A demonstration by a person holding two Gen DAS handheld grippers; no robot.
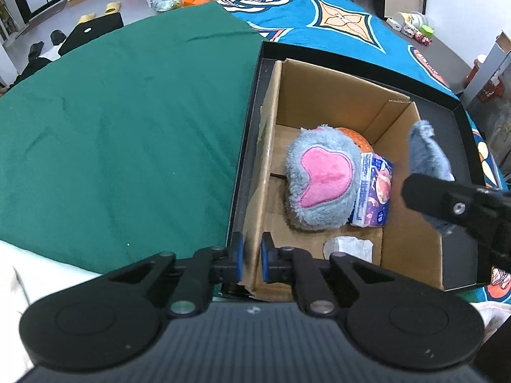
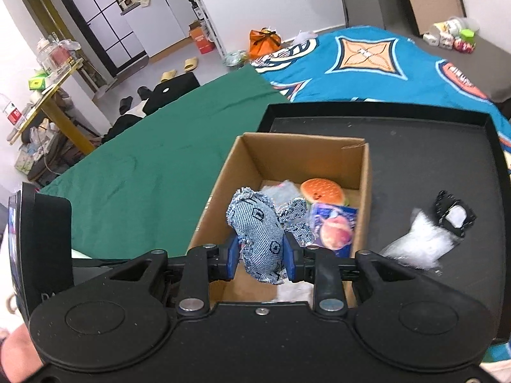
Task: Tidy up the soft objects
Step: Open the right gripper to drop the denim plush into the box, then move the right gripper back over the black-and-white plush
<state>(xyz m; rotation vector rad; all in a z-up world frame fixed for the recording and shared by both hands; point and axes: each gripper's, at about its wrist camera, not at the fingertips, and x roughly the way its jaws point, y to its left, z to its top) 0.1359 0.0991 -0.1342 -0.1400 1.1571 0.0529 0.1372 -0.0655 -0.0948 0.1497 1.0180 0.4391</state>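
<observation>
The denim toy (image 2: pixel 260 239) is clamped upright in the right gripper (image 2: pixel 260 260), held above the cardboard box (image 2: pixel 220 198), just short of its near edge. The box wall is pinched by the left gripper (image 1: pixel 252 260).

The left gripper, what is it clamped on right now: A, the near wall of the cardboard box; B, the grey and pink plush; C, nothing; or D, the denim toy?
A: the left gripper has its blue pads closed on the near wall of the cardboard box, while the denim toy sits in the right gripper.
</observation>
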